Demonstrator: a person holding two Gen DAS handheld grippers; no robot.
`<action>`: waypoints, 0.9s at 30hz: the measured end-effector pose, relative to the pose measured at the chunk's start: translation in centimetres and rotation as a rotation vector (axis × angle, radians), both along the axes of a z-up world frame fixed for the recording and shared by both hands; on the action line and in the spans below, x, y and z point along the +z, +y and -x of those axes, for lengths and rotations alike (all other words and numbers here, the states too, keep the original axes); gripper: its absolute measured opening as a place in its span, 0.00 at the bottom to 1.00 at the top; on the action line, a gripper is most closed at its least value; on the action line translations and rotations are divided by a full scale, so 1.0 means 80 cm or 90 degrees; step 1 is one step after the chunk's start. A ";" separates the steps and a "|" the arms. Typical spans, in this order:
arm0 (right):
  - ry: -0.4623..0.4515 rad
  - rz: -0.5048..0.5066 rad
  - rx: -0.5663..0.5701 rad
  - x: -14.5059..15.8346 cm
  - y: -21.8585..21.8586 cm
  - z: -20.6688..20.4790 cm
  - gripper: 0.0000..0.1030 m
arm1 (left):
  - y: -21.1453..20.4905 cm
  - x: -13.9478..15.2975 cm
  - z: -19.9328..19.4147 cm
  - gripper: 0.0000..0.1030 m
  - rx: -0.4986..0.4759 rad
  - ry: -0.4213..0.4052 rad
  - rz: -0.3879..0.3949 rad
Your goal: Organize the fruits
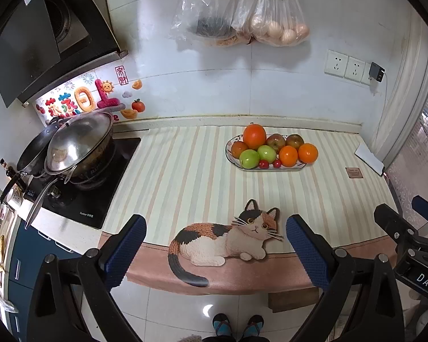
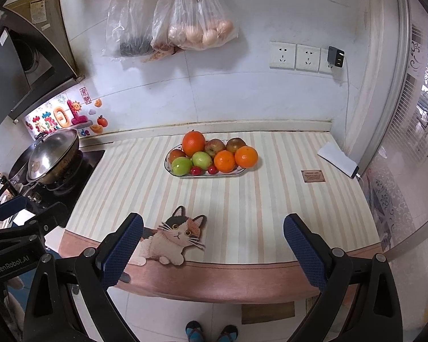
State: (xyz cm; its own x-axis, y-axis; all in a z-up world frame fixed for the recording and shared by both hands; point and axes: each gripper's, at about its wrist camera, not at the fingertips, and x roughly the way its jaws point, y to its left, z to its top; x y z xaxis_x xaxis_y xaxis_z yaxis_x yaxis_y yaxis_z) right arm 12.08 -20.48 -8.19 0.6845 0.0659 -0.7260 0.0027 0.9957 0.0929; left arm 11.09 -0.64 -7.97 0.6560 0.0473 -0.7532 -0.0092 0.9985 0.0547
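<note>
While held back over the counter's front edge, left gripper spread wide with blue textured pads parted and nothing between them; right gripper likewise gaping and empty, seen at the right margin of the left wrist view.

Directly beneath both tools: salmon-bordered, cream-and-peach striped cloth mat, with a printed calico cat lying right between the left fingers and just inside the right tool's left finger.

Further ahead, well apart from either tool: oval white ceramic platter with a dark rim line, slightly right of the left tool's axis and slightly left of the right tool's. Heaped on it: large orange at the back, two smaller oranges at the right end, two smooth green apples in front, reddish apples behind, two small red cherry-like fruits against the near rim.

Handling, as a judgement: oranges firm, pebbled, fairly heavy, best pinched across the widest girth; apples hard but waxy and liable to slip, so squarely across the middle; tiny red ones soft and easily crushed, needing a light close. Rightmost orange overhanging the rim, probably easiest first; top orange likely to roll if neighbours shift.

Beyond, to the far left: steel-lidded wok on a black hob.
</note>
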 end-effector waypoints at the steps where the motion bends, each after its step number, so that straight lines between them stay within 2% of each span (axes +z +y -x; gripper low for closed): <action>1: -0.001 -0.001 0.000 0.001 0.000 0.001 0.98 | 0.000 0.000 0.000 0.97 -0.001 0.000 0.000; 27: 0.001 -0.008 0.007 0.001 -0.002 0.007 0.98 | 0.004 -0.001 0.014 0.97 0.007 0.002 0.002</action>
State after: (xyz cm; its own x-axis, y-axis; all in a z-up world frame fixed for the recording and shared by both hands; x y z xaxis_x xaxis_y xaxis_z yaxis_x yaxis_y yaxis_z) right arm 11.52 -20.61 -8.08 0.6822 0.0820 -0.7266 -0.0075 0.9944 0.1051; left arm 9.95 -0.29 -8.07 0.6531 0.0523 -0.7555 -0.0194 0.9984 0.0524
